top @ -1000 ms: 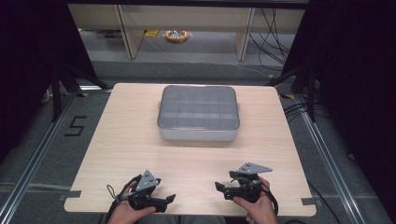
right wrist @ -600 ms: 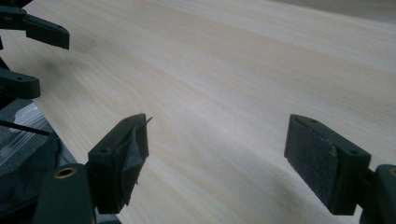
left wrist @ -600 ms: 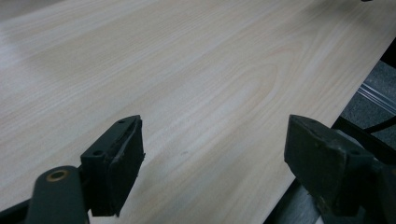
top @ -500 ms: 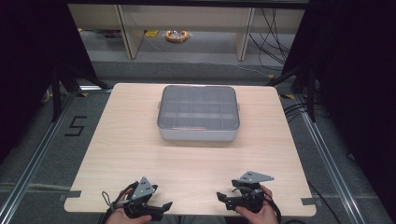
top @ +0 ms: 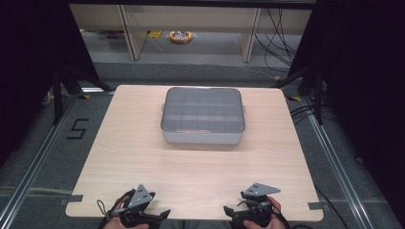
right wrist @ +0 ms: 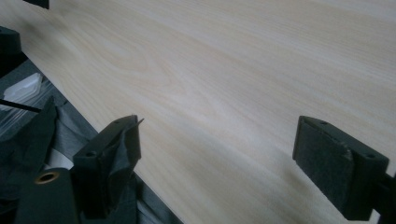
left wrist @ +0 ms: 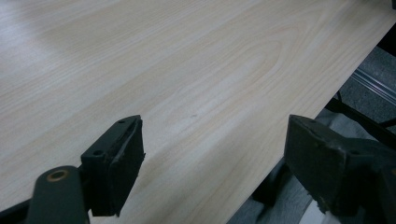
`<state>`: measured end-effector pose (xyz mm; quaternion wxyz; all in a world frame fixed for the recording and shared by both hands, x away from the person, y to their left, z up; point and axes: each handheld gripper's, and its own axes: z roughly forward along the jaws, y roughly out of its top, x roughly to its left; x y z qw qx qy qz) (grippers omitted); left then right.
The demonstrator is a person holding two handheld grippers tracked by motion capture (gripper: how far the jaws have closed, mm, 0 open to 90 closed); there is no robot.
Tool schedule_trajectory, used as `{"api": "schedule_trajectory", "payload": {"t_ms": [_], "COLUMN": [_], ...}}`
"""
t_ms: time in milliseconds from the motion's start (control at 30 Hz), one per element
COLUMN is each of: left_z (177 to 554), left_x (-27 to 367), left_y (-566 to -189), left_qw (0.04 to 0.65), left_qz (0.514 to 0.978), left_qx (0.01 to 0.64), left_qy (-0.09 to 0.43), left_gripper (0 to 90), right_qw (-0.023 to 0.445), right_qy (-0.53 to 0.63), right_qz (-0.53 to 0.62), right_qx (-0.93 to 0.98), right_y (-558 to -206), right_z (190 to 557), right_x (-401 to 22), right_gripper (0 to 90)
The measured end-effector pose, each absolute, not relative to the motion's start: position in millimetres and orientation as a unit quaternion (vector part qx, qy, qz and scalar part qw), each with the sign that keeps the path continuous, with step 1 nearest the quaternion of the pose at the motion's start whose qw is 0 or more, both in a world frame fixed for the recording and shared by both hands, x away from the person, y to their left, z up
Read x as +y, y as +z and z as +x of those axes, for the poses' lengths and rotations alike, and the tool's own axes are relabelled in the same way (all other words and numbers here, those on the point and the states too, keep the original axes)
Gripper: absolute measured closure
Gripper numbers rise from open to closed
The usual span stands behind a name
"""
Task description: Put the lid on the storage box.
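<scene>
Along the bottom edge of the high view, the left gripper [top: 160, 215] and the right gripper [top: 231, 211] sit at the near edge of the pale wooden table [top: 143, 157], each held by a hand. In the left gripper view its two black jaws stand spread wide with only bare wood grain between them, one jaw over the tabletop and the other past the table's edge. In the right gripper view the jaws are likewise spread; they have just been opening, and nothing lies between them. Broad bare wood stretches from both grippers up the frame. Well apart from them, in the upper middle of the table, rests the grey rectangular plastic compartment box with a clear lid [top: 203, 121], with open wood on every side.
</scene>
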<state>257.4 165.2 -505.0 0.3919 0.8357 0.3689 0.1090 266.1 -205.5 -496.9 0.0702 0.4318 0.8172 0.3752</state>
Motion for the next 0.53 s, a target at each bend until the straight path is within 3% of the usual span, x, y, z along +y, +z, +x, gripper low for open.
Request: {"api": "schedule_trajectory", "payload": {"t_ms": [233,533], "left_z": [254.0,256.0], "left_x": [173.4,174.6], "left_y": [-504.8,-503.3], "left_qw": [0.4,0.392], "left_qz": [0.822,0.833], "left_qx": [0.392,0.374], "left_qy": [0.102,0.109], "left_gripper": [19.6,19.5], "right_qw": [0.074,0.081], "right_qy": [0.373,0.368], "right_qz": [0.427,0.426], "right_qx": [0.82,0.823], "right_y": [-497.8,-498.1], "right_z": [261.3,262.1], "right_x": [-206.2,-206.2], "right_gripper": [16.3,16.3]}}
